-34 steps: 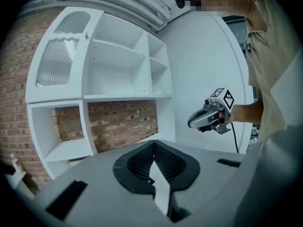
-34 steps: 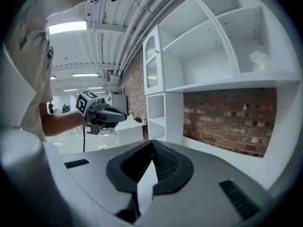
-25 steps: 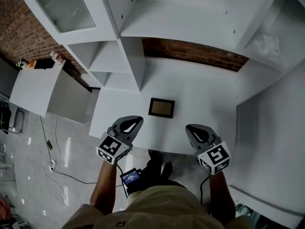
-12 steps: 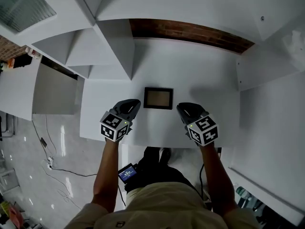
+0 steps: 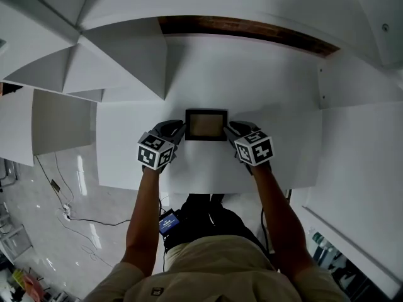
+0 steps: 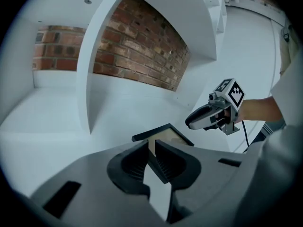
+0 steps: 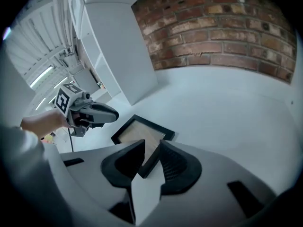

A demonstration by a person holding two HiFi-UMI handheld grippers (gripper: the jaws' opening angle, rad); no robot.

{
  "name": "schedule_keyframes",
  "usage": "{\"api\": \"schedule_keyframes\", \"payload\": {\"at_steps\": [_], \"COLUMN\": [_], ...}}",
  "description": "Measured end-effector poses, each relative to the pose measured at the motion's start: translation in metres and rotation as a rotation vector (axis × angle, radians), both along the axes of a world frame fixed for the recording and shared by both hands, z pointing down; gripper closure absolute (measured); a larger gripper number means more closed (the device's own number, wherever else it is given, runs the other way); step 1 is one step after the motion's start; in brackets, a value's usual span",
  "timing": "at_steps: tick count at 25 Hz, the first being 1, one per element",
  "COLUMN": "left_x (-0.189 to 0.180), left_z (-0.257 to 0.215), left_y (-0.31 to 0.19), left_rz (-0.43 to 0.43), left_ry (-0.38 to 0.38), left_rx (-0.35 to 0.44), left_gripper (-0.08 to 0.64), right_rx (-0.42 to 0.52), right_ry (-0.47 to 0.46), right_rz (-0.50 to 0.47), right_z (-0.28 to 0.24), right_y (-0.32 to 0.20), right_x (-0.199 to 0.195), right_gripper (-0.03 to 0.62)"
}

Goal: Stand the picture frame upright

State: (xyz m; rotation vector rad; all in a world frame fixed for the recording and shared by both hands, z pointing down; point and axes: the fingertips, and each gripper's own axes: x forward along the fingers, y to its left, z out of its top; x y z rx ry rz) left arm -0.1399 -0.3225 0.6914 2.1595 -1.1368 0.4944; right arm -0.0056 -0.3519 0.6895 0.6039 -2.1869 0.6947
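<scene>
Now I am bringing both tongs down onto the picture frame (image 5: pixel 206 124), which is lying flat and face up on the white bench (image 5: pixel 271 99), about midway across it and well short of the brick wall (image 5: pixel 252 29) at the far side. A second ago my hands were hanging over the near edge of the bench with the frame well ahead of them. Now the left tongs (image 5: pixel 179 129) are sitting at its left edge and the right tongs (image 5: pixel 230 129) at its right edge.

The right tongs were shut on the way in and have just been opening. They are standing roughly half open, with the frame's near right corner running into the gap between the jaws, and I am not seeing the pads pressing on it. The left tongs are looking much the same: parted a little, the frame's dark left border lying in the gap, nothing pinched that I can make out.

So the approach is finishing and the grasp is coming next. The frame is not lifted at all, so the standing-up is all ahead of me. I am judging that both sides need closing evenly on the border before I tip it up, or it is likely to slide on the smooth bench.
</scene>
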Motion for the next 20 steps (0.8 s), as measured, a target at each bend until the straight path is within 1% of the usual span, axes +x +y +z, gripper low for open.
{"api": "schedule_keyframes", "payload": {"at_steps": [4, 7, 11, 15, 18, 20], "left_x": [0.004, 0.005, 0.011, 0.012, 0.013, 0.015], "left_z": [0.013, 0.023, 0.033, 0.038, 0.038, 0.035], "left_y": [-0.006, -0.005, -0.002, -0.002, -0.001, 0.0], "left_rz": [-0.004, -0.015, -0.012, -0.028, -0.039, -0.049], "left_ry": [0.01, 0.014, 0.019, 0.006, 0.029, 0.056], "left_rx": [-0.024, -0.058, -0.104, -0.123, -0.135, -0.123], "left_gripper": [0.505, 0.487, 0.482, 0.482, 0.482, 0.482], "right_rx": [-0.059, -0.091, -0.134, -0.177, -0.193, -0.189], "right_ry": [0.021, 0.038, 0.058, 0.025, -0.003, -0.002], "right_rz": [0.031, 0.043, 0.054, 0.127, 0.17, 0.179], "right_z": [0.026, 0.037, 0.049, 0.053, 0.052, 0.051], "right_y": [-0.007, -0.009, -0.005, -0.004, -0.002, -0.001], "right_x": [-0.002, -0.002, -0.003, -0.001, 0.001, 0.003], "right_gripper": [0.479, 0.469, 0.469, 0.489, 0.502, 0.503]}}
